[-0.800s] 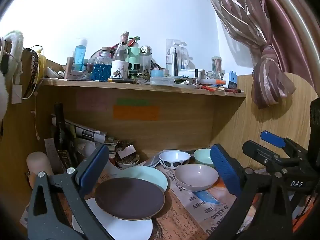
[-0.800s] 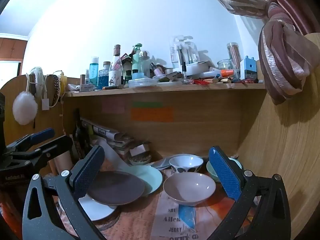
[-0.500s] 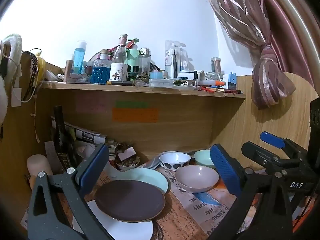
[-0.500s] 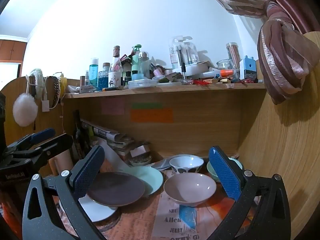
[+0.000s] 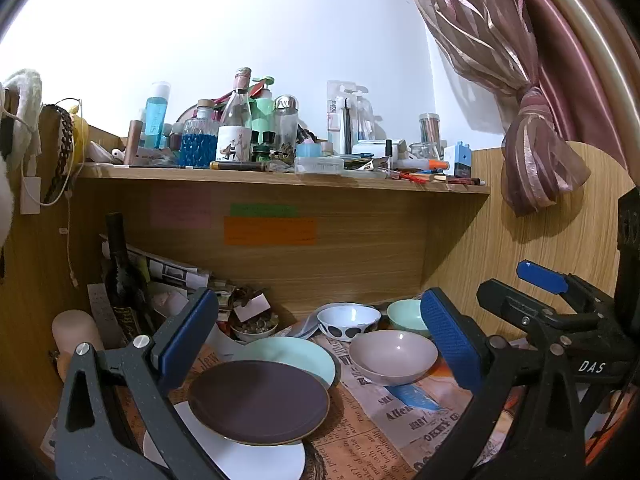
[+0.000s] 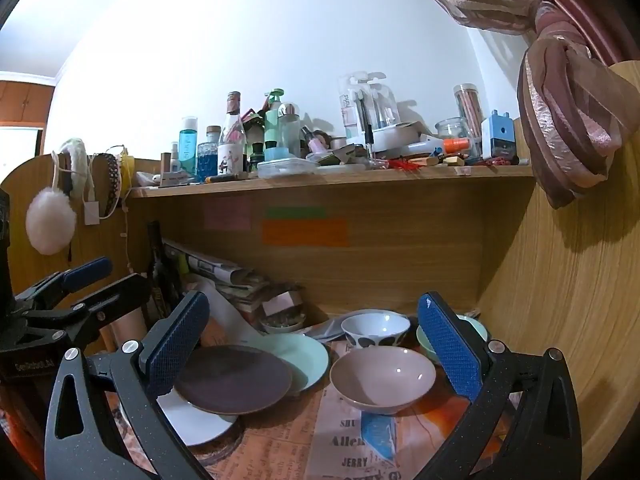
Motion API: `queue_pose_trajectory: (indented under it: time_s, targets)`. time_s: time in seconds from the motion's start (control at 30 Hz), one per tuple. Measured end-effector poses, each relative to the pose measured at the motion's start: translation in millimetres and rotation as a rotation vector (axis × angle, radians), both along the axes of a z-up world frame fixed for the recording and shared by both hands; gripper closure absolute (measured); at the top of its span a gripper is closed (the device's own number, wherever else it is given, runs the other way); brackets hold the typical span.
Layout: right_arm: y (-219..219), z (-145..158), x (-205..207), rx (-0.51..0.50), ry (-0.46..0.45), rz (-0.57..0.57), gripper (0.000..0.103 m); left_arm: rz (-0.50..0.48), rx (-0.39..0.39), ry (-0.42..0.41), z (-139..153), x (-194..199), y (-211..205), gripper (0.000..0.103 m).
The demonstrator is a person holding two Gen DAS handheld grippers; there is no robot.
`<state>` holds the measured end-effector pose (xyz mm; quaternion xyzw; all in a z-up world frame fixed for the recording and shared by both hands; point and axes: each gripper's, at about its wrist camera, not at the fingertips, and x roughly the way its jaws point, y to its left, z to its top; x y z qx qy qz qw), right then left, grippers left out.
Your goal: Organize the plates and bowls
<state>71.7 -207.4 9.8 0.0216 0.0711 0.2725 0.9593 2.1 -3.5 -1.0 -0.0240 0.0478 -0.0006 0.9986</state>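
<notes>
A dark brown plate (image 5: 258, 402) lies across a mint green plate (image 5: 294, 358) and a white plate (image 5: 248, 458) on a newspaper-covered desk. To their right stand a pink bowl (image 5: 394, 356), a white spotted bowl (image 5: 348, 320) and a mint bowl (image 5: 406, 312). The same dishes show in the right wrist view: brown plate (image 6: 234, 378), pink bowl (image 6: 382, 376), spotted bowl (image 6: 376, 330). My left gripper (image 5: 320, 344) is open and empty above the plates. My right gripper (image 6: 316, 344) is open and empty above the pink bowl.
A wooden shelf (image 5: 280, 178) crowded with bottles overhangs the desk. A dark bottle (image 5: 120, 280), stacked papers (image 5: 172, 274) and a small dish of bits (image 5: 254, 326) fill the back left. A wooden side panel (image 6: 560, 300) and a curtain (image 6: 568, 120) bound the right.
Both grippers have drifted slightly; the view barely shifts. The dishes have not moved and both grippers stay open.
</notes>
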Motion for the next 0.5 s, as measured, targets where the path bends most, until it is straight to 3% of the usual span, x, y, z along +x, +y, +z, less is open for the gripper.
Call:
queue_pose_trajectory:
  time_s: [0.5]
  targets:
    - [3.0, 1.2, 2.1, 0.001, -0.005, 0.005, 0.000, 0.010, -0.004, 0.003, 0.4, 2.8, 4.0, 0.000]
